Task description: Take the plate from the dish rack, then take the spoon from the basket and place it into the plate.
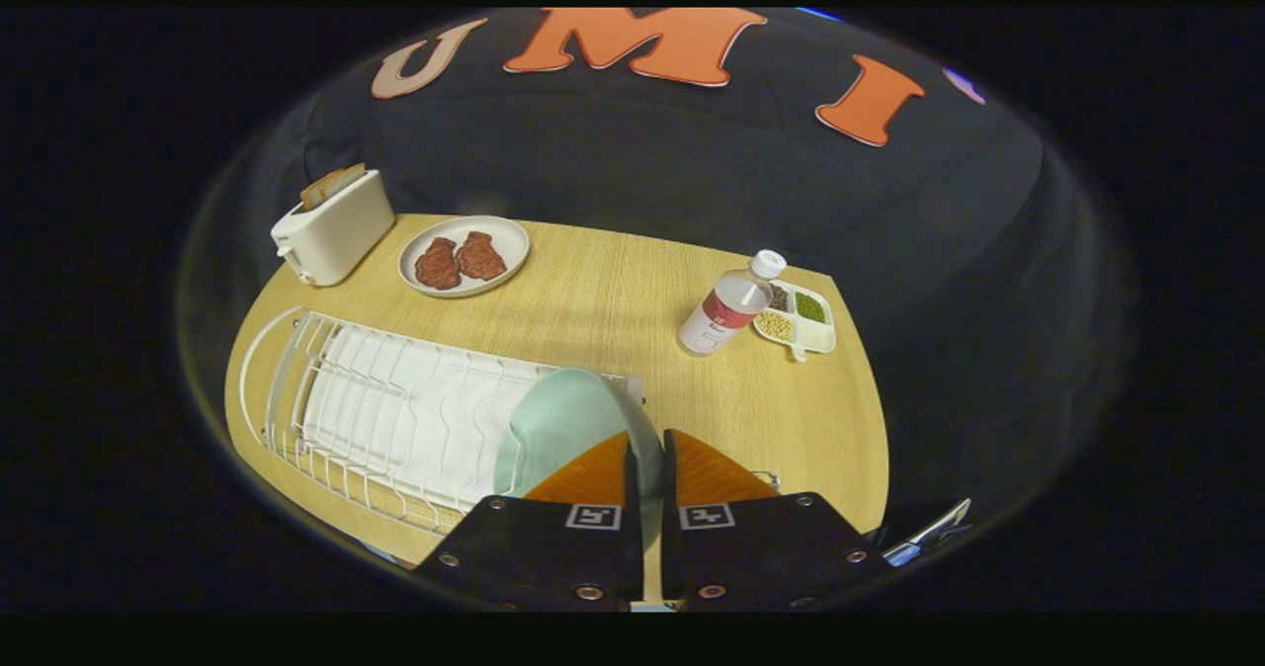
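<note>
Fingers of the gripper (647,468) were drawn narrow on the rim of the pale green plate (563,429), one on each face, because the plate stood on edge at the near end of the white dish rack (395,419) and an edge pinch was the natural way to lift it out of the wires. Farther off on the wooden table (613,291) sat a toaster (331,226), a dish of meat (464,256), a bottle (726,305) and a divided tray (805,320), well apart from the rack, so the lift looked unobstructed.
</note>
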The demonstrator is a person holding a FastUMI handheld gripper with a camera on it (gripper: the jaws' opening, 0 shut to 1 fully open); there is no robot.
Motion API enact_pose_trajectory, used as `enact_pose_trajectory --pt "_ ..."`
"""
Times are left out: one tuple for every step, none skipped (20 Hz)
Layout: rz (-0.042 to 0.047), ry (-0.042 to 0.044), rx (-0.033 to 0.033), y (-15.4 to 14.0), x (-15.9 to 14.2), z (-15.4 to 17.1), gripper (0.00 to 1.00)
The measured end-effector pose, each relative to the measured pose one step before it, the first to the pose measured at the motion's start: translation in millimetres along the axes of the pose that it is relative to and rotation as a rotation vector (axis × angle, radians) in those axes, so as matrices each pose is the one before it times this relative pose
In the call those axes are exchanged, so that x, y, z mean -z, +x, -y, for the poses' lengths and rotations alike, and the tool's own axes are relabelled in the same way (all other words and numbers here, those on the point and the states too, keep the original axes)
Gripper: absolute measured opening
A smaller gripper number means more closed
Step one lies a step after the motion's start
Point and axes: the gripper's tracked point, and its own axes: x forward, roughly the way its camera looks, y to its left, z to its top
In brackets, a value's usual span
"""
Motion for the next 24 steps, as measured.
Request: enact_pose_trajectory --pt "0.01138 -0.00605 0.01667 -1.95 -2.78 2.25 0.07" --pt "0.01591 -0.01188 0.01653 -1.81 -4.06 2.82 0.06" --pt "0.00733 0.00215 0.00188 -3.38 -3.76 -0.56 0.07" --pt "0.00531 -0.01022 0.00662 -2.35 -0.66 -1.82 0.06" --pt "0.00387 -0.01871 0.00600 -2.45 -1.11 -1.12 0.06" --pt "0.00910 -0.01677 0.01092 -1.54 -1.80 0.15 0.06" --pt "0.00639 -0.01102 0.00913 -1.69 -2.54 -0.50 0.06" --pt "0.00286 -0.00592 0.00922 -0.33 -1.14 -1.03 0.06" --pt "0.00142 -0.01034 0.00849 -0.55 -1.62 -0.45 0.06" --pt "0.00652 -0.01342 0.01618 -0.57 -1.01 -0.16 0.06" --pt "0.01320 -0.02423 0.02223 -1.23 -3.16 0.66 0.06" --pt "0.02636 -0.02973 0.03898 -1.41 -6.56 4.60 0.06" --pt "0.02260 -0.02865 0.03679 -2.63 -5.46 3.92 0.06" --pt "0.02024 -0.00694 0.01898 -2.84 -6.97 5.19 0.06" --pt "0.00758 0.01168 -0.00883 -6.61 -4.27 0.02 0.06" --pt "0.00292 0.01769 -0.01286 -8.59 -0.61 -0.71 0.06" --pt "0.01123 0.00662 -0.00266 -6.04 -2.49 3.83 0.06" --pt "0.01209 -0.00043 0.00327 -3.76 -0.85 3.43 0.06" --pt "0.01444 0.00506 -0.00179 -6.00 -0.78 3.51 0.06" --pt "0.00590 0.01541 -0.01426 -7.64 2.23 1.64 0.06" --pt "0.00734 0.01924 -0.02138 -9.17 2.59 2.07 0.06" --pt "0.01253 0.01705 -0.02165 -9.27 3.06 1.55 0.06" --pt "0.01292 0.01318 -0.01704 -8.62 4.28 2.53 0.06" --pt "0.01188 0.01017 -0.01485 -8.41 6.30 2.75 0.06"
